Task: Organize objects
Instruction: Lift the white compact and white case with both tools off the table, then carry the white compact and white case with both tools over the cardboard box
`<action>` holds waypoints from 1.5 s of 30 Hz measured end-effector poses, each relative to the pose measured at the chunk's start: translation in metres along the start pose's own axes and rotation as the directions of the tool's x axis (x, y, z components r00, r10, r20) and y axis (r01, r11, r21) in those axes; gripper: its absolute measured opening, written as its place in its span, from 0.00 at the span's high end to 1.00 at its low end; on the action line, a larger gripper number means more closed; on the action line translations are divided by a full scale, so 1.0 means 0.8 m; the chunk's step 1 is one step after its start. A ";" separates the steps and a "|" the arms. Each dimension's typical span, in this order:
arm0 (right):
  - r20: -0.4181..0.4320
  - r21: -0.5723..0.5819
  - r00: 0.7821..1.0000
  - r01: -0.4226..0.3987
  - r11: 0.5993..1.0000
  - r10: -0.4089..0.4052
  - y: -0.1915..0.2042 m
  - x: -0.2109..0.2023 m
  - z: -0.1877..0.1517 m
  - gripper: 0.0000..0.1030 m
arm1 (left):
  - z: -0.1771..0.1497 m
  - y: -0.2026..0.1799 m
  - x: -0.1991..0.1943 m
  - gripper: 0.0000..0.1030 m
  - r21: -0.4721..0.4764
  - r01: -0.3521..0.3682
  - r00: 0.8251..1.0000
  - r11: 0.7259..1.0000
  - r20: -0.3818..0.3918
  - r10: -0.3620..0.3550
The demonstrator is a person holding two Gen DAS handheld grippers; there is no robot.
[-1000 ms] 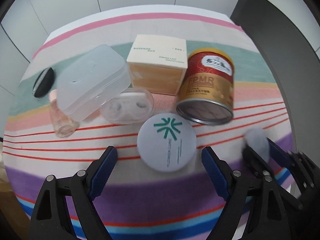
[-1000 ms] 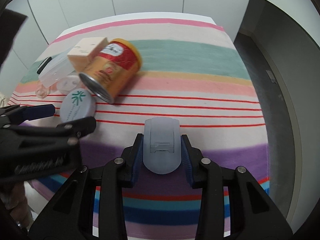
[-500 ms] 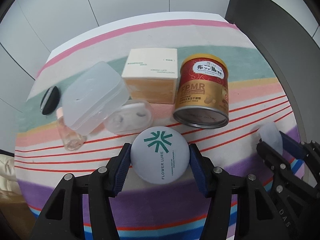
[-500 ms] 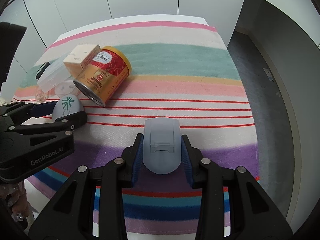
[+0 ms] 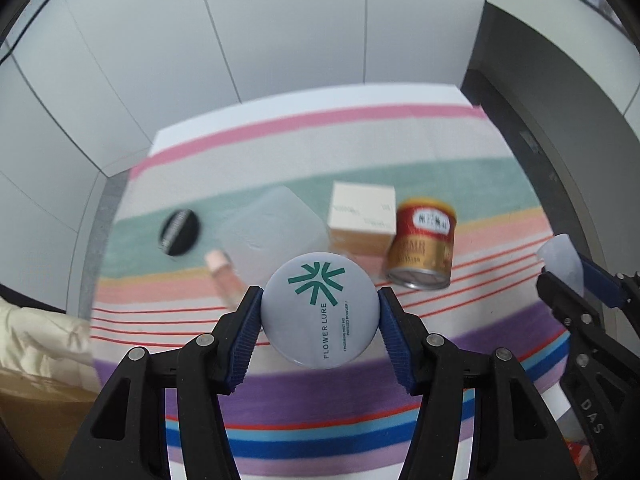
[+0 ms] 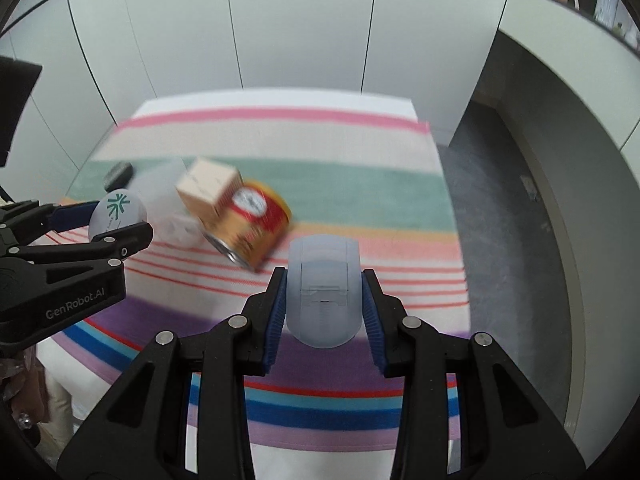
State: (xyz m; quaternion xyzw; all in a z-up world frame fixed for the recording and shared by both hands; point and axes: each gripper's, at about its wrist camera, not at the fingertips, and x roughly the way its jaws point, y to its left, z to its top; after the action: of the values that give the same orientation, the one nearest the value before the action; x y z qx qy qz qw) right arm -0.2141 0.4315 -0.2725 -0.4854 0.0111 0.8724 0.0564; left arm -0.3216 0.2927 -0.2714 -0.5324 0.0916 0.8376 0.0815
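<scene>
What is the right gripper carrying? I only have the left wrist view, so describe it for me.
Observer: The right gripper is shut on a pale blue-grey plastic case, rounded at the near end, with a latch on top.
Operator: Check behind my compact. Report anything it hides.
Observer: A small clear case lies on the striped cloth beside the tipped red and gold can; the compact blocks it from your view.
Operator: Read the side of my gripper.
Observer: The left gripper has GenRobot.AI printed on its outer side.
</scene>
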 end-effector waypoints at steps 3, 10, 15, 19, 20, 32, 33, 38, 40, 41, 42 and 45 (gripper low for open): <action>0.024 -0.002 1.000 -0.001 1.000 0.002 0.003 -0.032 0.022 0.64 | 0.009 0.014 -0.029 0.44 -0.029 0.004 1.000 1.000 0.024 -0.004; 0.091 -0.029 0.996 0.014 0.999 -0.011 0.008 -0.104 0.068 0.64 | 0.027 0.047 -0.115 0.44 -0.088 0.014 0.993 0.996 0.121 -0.003; 0.127 -0.032 0.992 0.012 0.999 -0.007 0.009 -0.147 0.093 0.64 | 0.039 0.060 -0.185 0.44 -0.089 0.010 0.976 0.996 0.217 0.009; 0.158 -0.038 0.987 0.014 0.999 -0.008 0.012 -0.177 0.107 0.64 | 0.050 0.071 -0.223 0.44 -0.111 0.005 0.971 0.994 0.238 0.022; 0.163 -0.039 0.987 0.010 0.999 -0.003 0.013 -0.183 0.110 0.64 | 0.051 0.074 -0.231 0.44 -0.120 0.007 0.969 0.993 0.245 0.023; 0.221 -0.059 0.974 -0.045 0.997 0.058 0.030 -0.254 0.115 0.64 | 0.039 0.100 -0.276 0.43 -0.170 -0.036 0.958 0.985 0.276 0.083; 0.222 -0.059 0.973 -0.045 0.997 0.057 0.030 -0.254 0.114 0.64 | 0.037 0.100 -0.277 0.43 -0.170 -0.040 0.958 0.985 0.274 0.086; 0.214 -0.048 0.975 -0.050 0.998 0.059 0.030 -0.260 0.105 0.64 | 0.026 0.100 -0.284 0.44 -0.166 -0.046 0.959 0.985 0.270 0.091; 0.208 -0.042 0.976 -0.052 0.998 0.060 0.029 -0.262 0.097 0.64 | 0.020 0.098 -0.288 0.44 -0.165 -0.057 0.956 0.985 0.274 0.102; 0.206 -0.041 0.977 -0.052 0.998 0.060 0.028 -0.264 0.094 0.64 | 0.017 0.097 -0.292 0.43 -0.162 -0.057 0.957 0.985 0.274 0.100; 0.204 -0.042 0.977 -0.053 0.998 0.060 0.028 -0.267 0.089 0.64 | 0.013 0.095 -0.295 0.43 -0.158 -0.055 0.957 0.986 0.272 0.097; 0.208 -0.046 0.976 -0.052 0.998 0.061 0.026 -0.275 0.076 0.64 | -0.004 0.089 -0.304 0.43 -0.144 -0.043 0.960 0.989 0.268 0.081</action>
State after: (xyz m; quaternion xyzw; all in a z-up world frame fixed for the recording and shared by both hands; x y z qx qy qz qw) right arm -0.1531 0.3962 -0.0542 -0.3915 0.0013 0.9199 0.0227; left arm -0.2335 0.2135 -0.0476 -0.4132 0.0388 0.9093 0.0304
